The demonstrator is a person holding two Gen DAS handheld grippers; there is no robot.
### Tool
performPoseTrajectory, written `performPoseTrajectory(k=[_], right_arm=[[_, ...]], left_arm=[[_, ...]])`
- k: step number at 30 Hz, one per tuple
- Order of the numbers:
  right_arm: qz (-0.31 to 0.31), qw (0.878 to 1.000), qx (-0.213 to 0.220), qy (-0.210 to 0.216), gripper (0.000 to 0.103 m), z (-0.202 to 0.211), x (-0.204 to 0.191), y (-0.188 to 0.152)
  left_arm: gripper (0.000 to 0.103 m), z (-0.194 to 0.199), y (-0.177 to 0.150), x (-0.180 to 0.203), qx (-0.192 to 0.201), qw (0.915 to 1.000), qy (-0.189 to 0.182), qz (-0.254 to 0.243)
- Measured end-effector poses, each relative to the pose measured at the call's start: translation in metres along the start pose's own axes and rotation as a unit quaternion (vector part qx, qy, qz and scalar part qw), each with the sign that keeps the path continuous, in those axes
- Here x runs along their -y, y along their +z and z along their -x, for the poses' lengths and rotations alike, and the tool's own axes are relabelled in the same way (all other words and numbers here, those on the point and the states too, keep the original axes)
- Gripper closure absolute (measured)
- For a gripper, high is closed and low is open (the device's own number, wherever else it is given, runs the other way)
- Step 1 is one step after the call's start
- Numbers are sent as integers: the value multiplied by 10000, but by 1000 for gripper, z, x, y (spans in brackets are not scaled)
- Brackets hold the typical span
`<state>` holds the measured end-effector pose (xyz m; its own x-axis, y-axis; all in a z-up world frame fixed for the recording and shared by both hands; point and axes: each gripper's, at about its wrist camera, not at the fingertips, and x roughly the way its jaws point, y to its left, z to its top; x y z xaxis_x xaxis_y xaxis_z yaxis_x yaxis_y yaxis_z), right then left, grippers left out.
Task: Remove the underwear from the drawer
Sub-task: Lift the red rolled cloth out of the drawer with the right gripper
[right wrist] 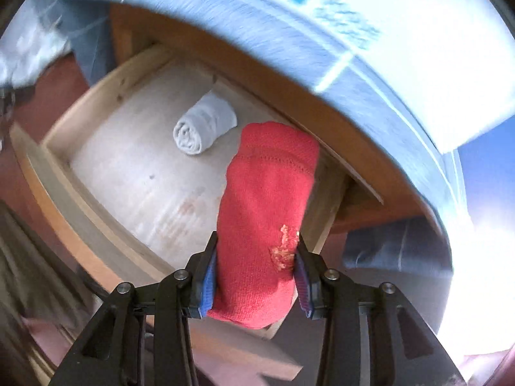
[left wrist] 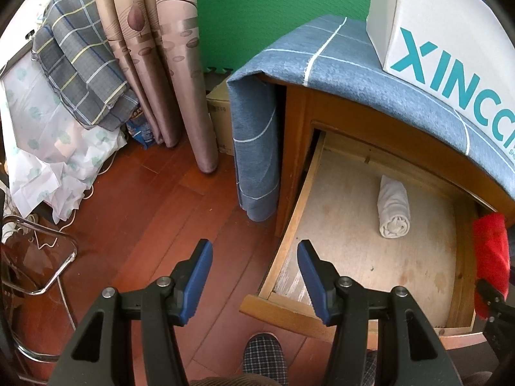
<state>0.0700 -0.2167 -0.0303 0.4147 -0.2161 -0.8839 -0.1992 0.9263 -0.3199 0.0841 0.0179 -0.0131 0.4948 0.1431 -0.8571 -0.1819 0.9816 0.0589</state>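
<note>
We held the red rolled underwear [right wrist: 264, 225] clamped in the right gripper [right wrist: 256, 276] above the drawer [right wrist: 80, 173], left gripper [left wrist: 254, 276] apart, judging a straight lift clears its rim best.

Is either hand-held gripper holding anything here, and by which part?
The right hand-held gripper clamps the red rolled underwear across its near end. The left hand-held gripper is open and holds nothing.

White box [left wrist: 444, 32] on blue cloth [left wrist: 325, 54]; curtain [left wrist: 161, 64] beside cabinet.
</note>
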Motion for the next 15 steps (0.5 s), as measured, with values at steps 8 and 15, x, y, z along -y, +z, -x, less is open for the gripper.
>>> performPoseTrajectory(k=[8, 15], right_arm=[[-1322, 9912, -20, 45, 65, 31, 28, -29], [-1961, 9797, 169, -380, 65, 46, 40, -44]], left_arm=[[47, 0, -1, 5, 15, 9999, 92, -127], [47, 1, -2, 16, 36, 9986, 220, -473]])
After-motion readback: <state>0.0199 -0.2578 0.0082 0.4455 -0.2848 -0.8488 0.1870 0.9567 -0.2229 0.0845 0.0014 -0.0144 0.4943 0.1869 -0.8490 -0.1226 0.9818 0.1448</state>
